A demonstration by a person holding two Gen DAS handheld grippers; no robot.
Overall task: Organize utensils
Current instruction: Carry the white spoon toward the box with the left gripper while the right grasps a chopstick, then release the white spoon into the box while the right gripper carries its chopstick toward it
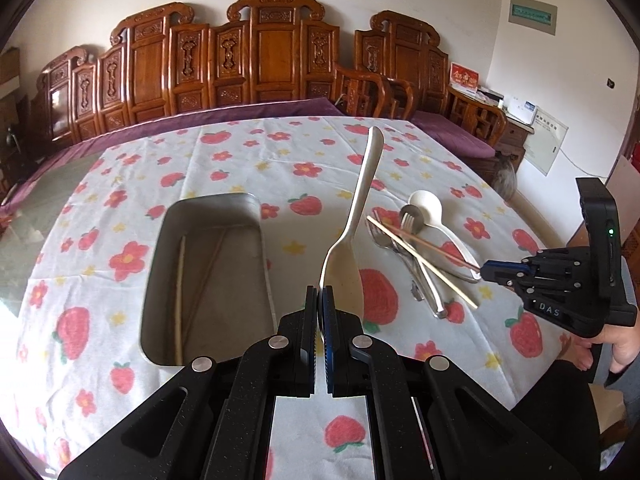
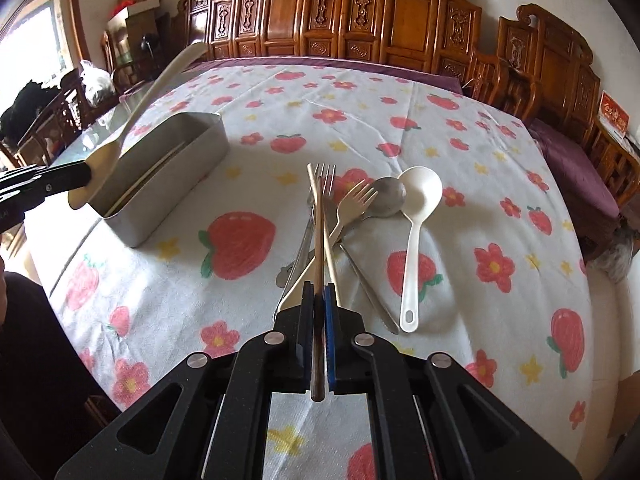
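My left gripper (image 1: 320, 293) is shut on the broad end of a cream rice paddle (image 1: 362, 196), whose handle points up and away over the table. Left of it lies a grey metal tin (image 1: 236, 280) with two chopsticks (image 1: 179, 288) inside. My right gripper (image 2: 319, 291) is shut on a brown chopstick (image 2: 319, 232), raised above the utensil pile. In that pile are a light chopstick (image 2: 330, 258), a cream fork (image 2: 354, 200), a metal fork (image 2: 327, 174), a metal spoon (image 2: 389, 196) and a white ladle (image 2: 418, 208). The right wrist view shows the left gripper (image 2: 86, 174) with the paddle (image 2: 160, 76) beside the tin (image 2: 176, 176).
A strawberry-print cloth (image 2: 240, 244) covers the table. A carved wooden bench (image 1: 256, 60) with purple cushions runs behind it. A person's hand (image 1: 624, 344) holds the right gripper (image 1: 486, 270) at the table's right edge.
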